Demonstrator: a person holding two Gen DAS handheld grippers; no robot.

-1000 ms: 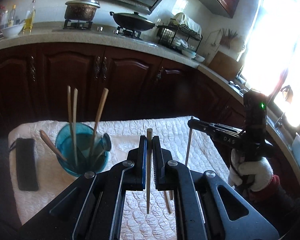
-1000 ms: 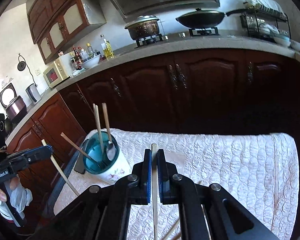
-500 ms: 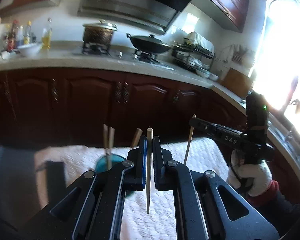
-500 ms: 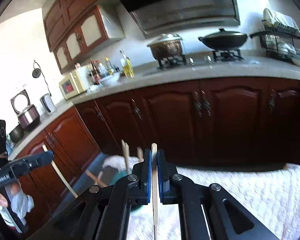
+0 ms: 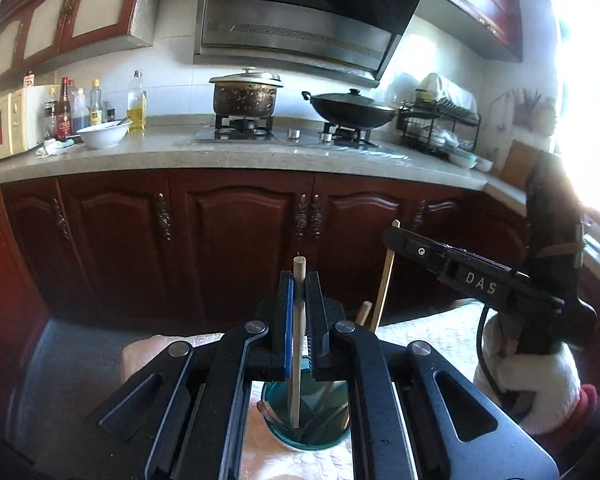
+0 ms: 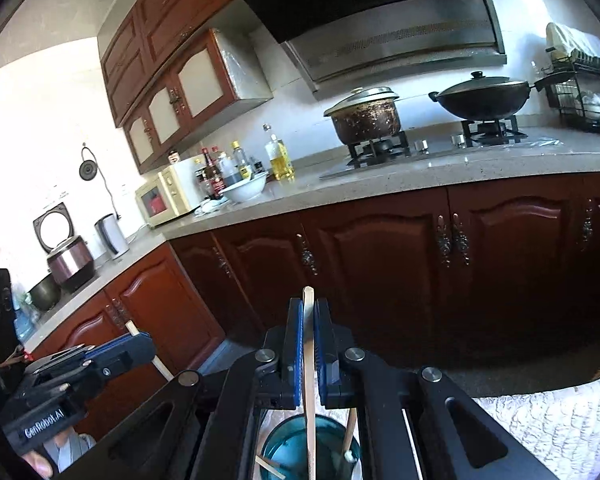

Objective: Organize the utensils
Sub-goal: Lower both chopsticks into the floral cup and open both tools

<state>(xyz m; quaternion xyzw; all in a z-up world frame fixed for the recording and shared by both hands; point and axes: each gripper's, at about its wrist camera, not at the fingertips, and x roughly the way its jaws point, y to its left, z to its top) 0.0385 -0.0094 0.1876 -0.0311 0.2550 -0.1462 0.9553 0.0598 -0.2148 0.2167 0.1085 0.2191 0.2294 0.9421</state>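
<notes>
Several utensils already stand in the teal cup on the quilted bench, while the left tongs and right tongs each clamp one chopstick above it, apparently awaiting release.

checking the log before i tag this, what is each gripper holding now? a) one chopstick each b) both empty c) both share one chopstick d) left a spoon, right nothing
a: the left gripper is shut on a chopstick and the right gripper is shut on another chopstick, both above the cup.
</notes>
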